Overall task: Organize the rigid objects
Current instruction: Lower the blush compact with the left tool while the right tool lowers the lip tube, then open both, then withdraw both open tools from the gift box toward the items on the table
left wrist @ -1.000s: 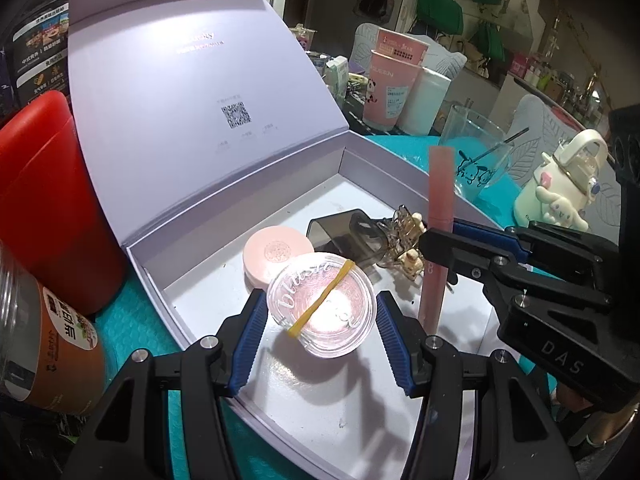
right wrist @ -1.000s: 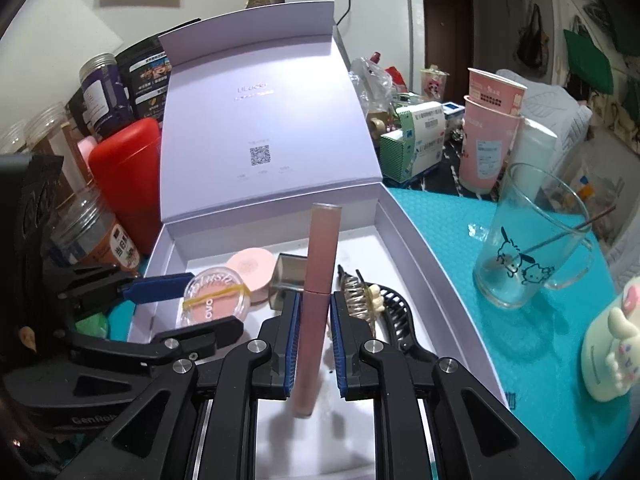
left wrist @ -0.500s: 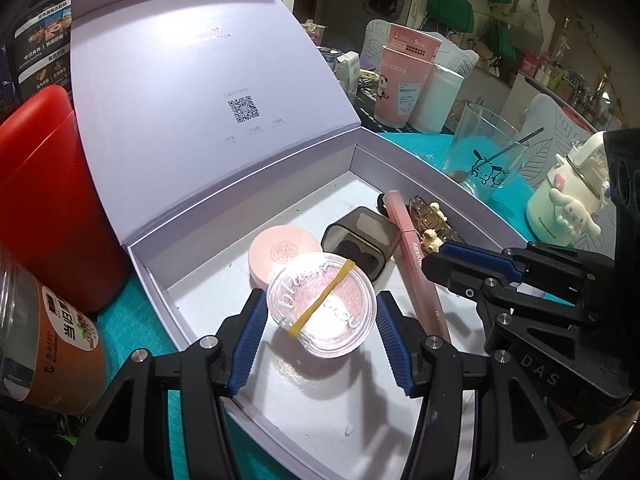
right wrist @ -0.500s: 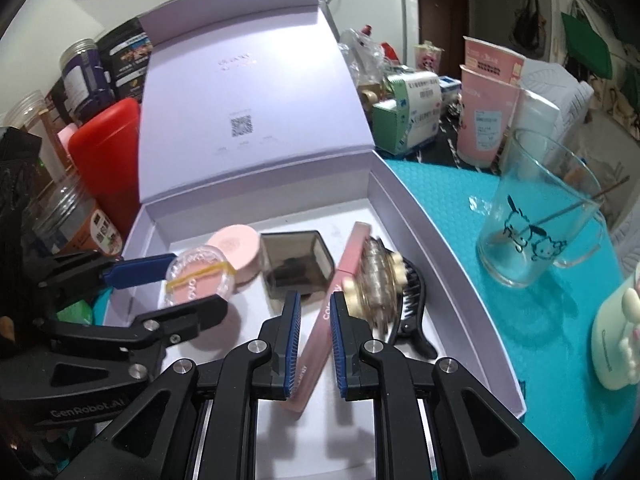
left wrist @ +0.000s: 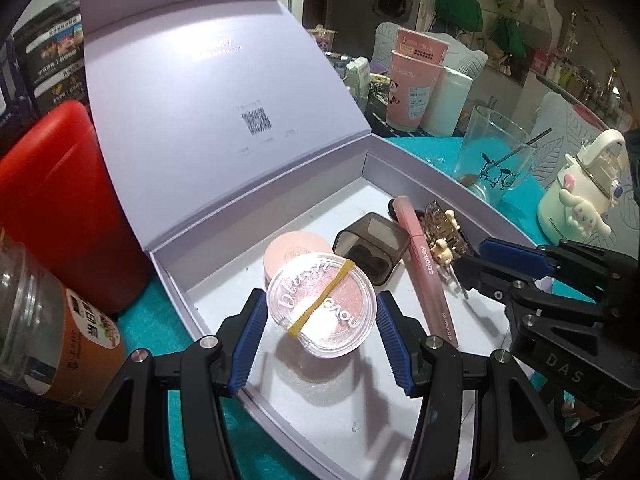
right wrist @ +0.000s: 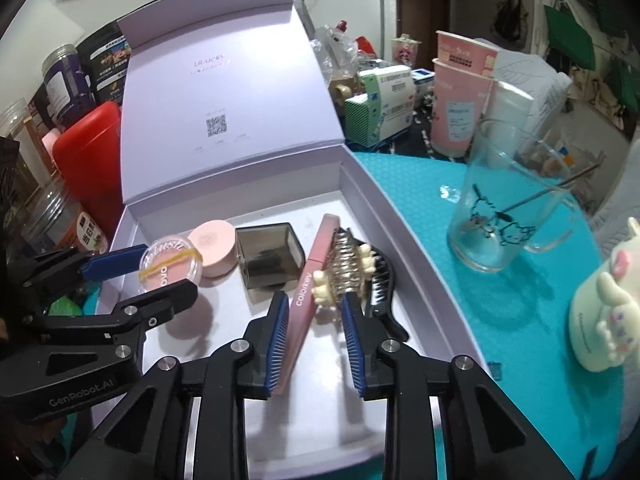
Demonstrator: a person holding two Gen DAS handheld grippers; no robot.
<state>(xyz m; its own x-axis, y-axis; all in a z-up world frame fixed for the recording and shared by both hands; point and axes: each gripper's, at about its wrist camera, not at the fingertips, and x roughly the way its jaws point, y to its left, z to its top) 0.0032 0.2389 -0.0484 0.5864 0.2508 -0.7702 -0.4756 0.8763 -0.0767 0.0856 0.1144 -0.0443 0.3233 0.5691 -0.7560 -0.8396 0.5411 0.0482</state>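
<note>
A lilac gift box (left wrist: 436, 192) (right wrist: 368, 192) stands open on the teal mat. My left gripper (left wrist: 320, 320) (right wrist: 148, 272) is shut on a clear round blush compact (left wrist: 322, 306) (right wrist: 170, 266) with a yellow rubber band, held tilted above the box floor. My right gripper (right wrist: 314, 340) (left wrist: 480, 260) is open; a pink lip-gloss tube (right wrist: 308, 288) (left wrist: 424, 264) lies flat in the box against its left finger. Beside the tube lie a pink round case (left wrist: 298, 250) (right wrist: 214, 244), a smoky square case (left wrist: 372, 248) (right wrist: 268, 256) and hair claws (right wrist: 348, 272) (left wrist: 442, 232).
A red container (left wrist: 52, 200) and jars (left wrist: 52, 340) crowd the box's left side. Right of the box stand a glass mug with a stirrer (right wrist: 508, 208), a Cinnamoroll bottle (left wrist: 580, 196) (right wrist: 604, 320) and pink paper cups (right wrist: 460, 92).
My right gripper lowered the upright lip-gloss tube into the box, laid it flat, then opened and let it go. My left gripper kept its hold on the blush compact.
</note>
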